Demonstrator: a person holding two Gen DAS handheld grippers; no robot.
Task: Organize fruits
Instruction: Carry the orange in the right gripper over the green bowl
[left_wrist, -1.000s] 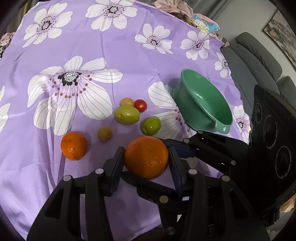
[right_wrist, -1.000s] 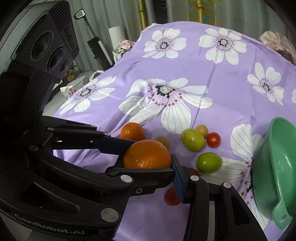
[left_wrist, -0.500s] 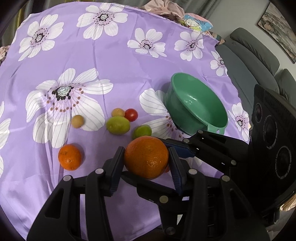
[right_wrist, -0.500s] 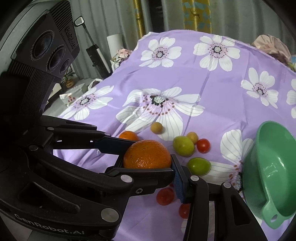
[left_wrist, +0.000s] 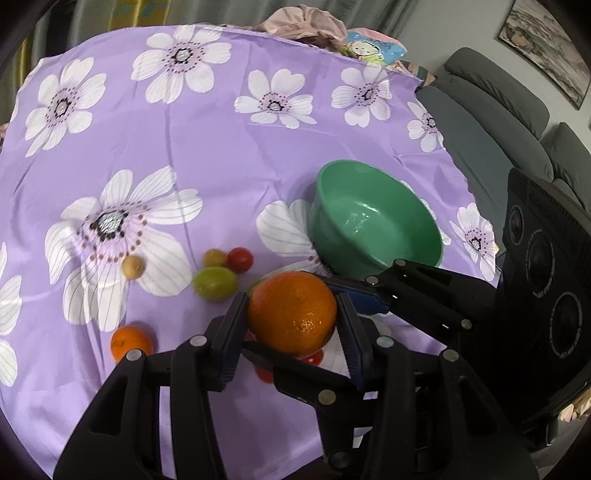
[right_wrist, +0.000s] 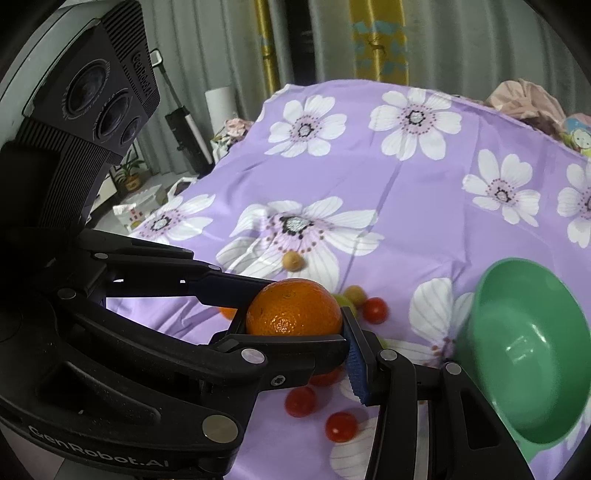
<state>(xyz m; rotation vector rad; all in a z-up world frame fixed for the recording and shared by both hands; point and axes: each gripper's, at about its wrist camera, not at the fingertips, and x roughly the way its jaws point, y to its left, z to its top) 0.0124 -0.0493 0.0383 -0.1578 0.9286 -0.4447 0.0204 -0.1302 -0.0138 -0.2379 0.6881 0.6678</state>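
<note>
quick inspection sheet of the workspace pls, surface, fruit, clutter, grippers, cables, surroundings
surface: purple flowered cloth, creased.
job's things: large orange lifted; small orange, green fruits, cherry tomatoes on cloth; green bowl holds no fruit.
clutter: crumpled fabric at far edge.
grippers: left gripper and right gripper both shut on the large orange.
cables: nothing seen.
surroundings: grey sofa, curtains.

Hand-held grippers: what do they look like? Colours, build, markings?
Both are matte black plastic linkage frames with silver rivets and blue ribbed pads on the fingers. The left hand-held gripper body carries three round lenses and white "GenRobot.AI" lettering; the right hand-held gripper body shows similar lenses. No cables or sleeves visible.
</note>
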